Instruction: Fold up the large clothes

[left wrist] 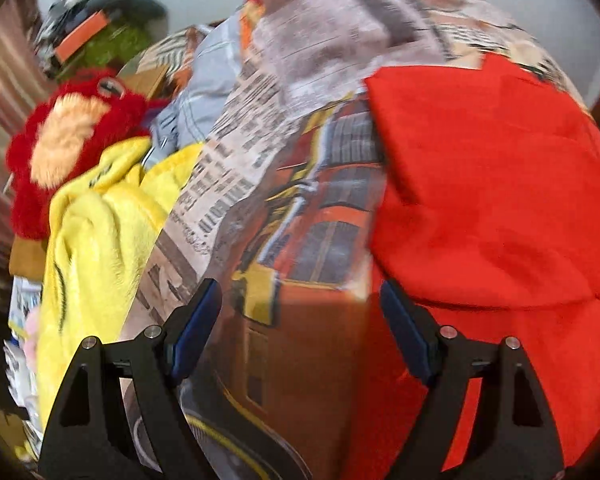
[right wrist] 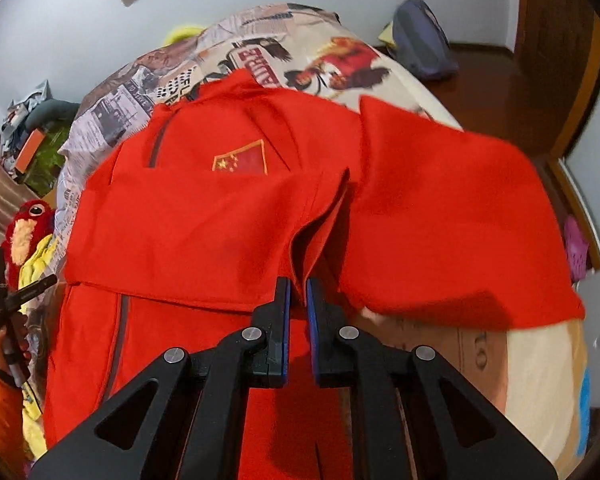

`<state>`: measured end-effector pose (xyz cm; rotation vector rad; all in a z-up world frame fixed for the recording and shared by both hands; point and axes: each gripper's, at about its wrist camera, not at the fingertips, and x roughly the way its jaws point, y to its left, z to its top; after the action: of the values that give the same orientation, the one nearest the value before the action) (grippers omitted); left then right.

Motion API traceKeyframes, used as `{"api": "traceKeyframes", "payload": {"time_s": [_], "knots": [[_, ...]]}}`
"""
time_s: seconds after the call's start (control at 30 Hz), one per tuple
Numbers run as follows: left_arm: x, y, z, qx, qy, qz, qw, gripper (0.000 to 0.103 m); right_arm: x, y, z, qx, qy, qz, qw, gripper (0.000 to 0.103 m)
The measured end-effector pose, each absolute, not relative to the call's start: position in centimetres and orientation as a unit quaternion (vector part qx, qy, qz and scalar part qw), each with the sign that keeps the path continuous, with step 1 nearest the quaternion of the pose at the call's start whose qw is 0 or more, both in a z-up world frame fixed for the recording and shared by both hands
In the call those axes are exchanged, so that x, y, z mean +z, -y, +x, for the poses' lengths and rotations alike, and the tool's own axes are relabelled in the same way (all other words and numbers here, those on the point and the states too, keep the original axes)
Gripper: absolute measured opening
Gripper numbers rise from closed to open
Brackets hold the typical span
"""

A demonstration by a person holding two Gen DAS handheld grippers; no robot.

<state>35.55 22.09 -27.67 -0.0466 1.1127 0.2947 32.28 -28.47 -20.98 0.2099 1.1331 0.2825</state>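
A large red jacket (right wrist: 204,216) with a small flag badge (right wrist: 242,158) lies spread on a bed, its upper part folded over. My right gripper (right wrist: 298,292) is shut on a raised fold of the jacket's red cloth, which runs up from between the blue pads. In the left wrist view the jacket (left wrist: 492,184) fills the right side. My left gripper (left wrist: 300,300) hangs open above the bed cover at the jacket's left edge, with nothing gripped; its right finger (left wrist: 404,320) is over the red cloth.
The bed cover (left wrist: 268,168) has a newspaper and bus print. A yellow fleece (left wrist: 96,240), a red plush toy (left wrist: 68,136) and a blue garment (left wrist: 204,96) are piled at the left. A person's hand (right wrist: 8,336) is at the left edge. A wooden floor (right wrist: 500,92) lies beyond the bed.
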Motion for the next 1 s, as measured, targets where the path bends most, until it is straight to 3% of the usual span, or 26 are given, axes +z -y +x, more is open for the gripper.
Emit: {"api": "traceKeyframes", "payload": {"time_s": [0.3,0.4,0.57,0.63,0.8,1.0], "knots": [[-20.9,-14.8,33.8,0.078,-0.476,0.025,0.876,0.081,-16.8,30.1,30.4,0.109,-0.518,0.058,0.847,0.013],[-18.3,-12.3,33.4,0.056,-0.450,0.032,0.891,0.081,-14.6,31.5,29.6,0.098,-0.492,0.059,0.863,0.023],[-14.5,-8.1,32.9,0.021,-0.412,0.032,0.910,0.084,-11.0,35.3,28.0,0.075,-0.436,0.083,0.893,0.053],[-13.5,-6.5,32.7,0.011,-0.397,0.034,0.917,0.088,-10.5,36.7,27.7,0.076,-0.433,0.098,0.893,0.058],[-12.6,-2.8,32.8,-0.030,-0.380,0.021,0.924,0.092,-12.3,39.6,27.6,0.052,-0.453,0.137,0.880,0.061],[-15.1,-0.1,34.8,-0.062,-0.412,0.002,0.909,0.093,-18.8,43.4,28.8,0.020,-0.516,0.202,0.832,0.061]]}}
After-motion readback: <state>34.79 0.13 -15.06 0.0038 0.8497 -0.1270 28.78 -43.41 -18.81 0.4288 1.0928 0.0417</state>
